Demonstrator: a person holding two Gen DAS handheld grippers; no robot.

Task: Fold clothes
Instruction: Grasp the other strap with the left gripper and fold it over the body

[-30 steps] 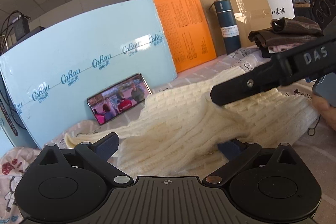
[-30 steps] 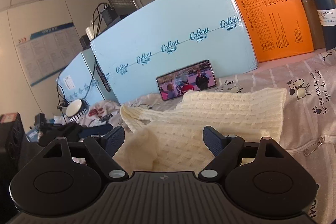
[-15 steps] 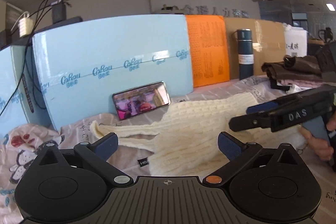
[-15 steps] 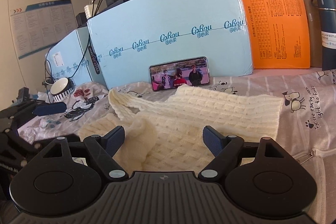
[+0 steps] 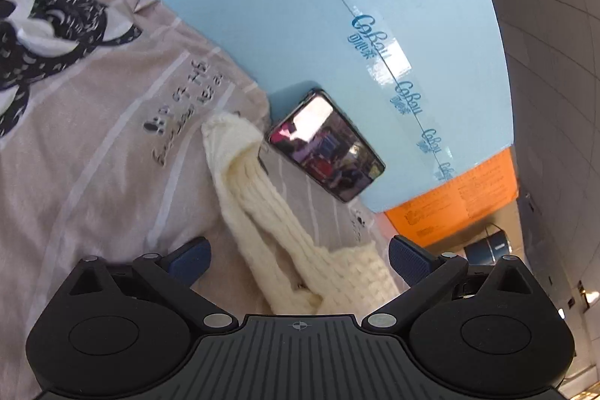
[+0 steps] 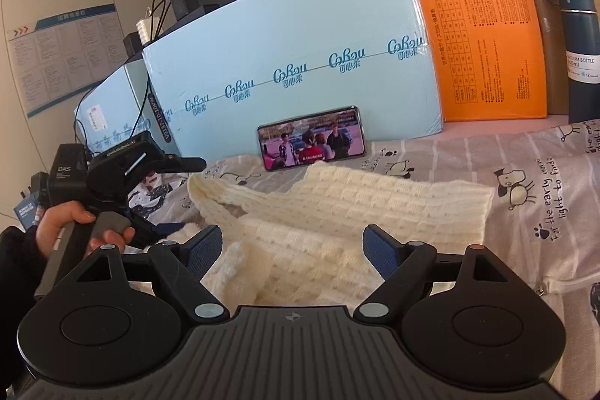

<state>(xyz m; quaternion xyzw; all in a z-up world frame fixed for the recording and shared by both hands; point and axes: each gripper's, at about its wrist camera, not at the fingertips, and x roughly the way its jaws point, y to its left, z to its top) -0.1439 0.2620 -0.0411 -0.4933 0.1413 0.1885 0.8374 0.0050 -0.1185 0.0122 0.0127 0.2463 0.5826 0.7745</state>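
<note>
A cream knit sweater lies spread on the printed bedsheet. Its body is partly bunched under my right gripper, which hovers open just above the knit with nothing pinched. One sleeve stretches away toward the phone. My left gripper is open and rolled onto its side, and the sleeve runs between its blue pads without being pressed. The right wrist view shows the left gripper at the far left, one finger above the other, held by a hand.
A phone playing video leans on a long light-blue box at the back. An orange box and a dark blue bottle stand to the right. Cables and black devices sit behind the box at the left.
My left gripper has swung left from the sweater body to the sleeve and rolled onto its side. The right gripper has stayed over the bunched knit, still open.
</note>
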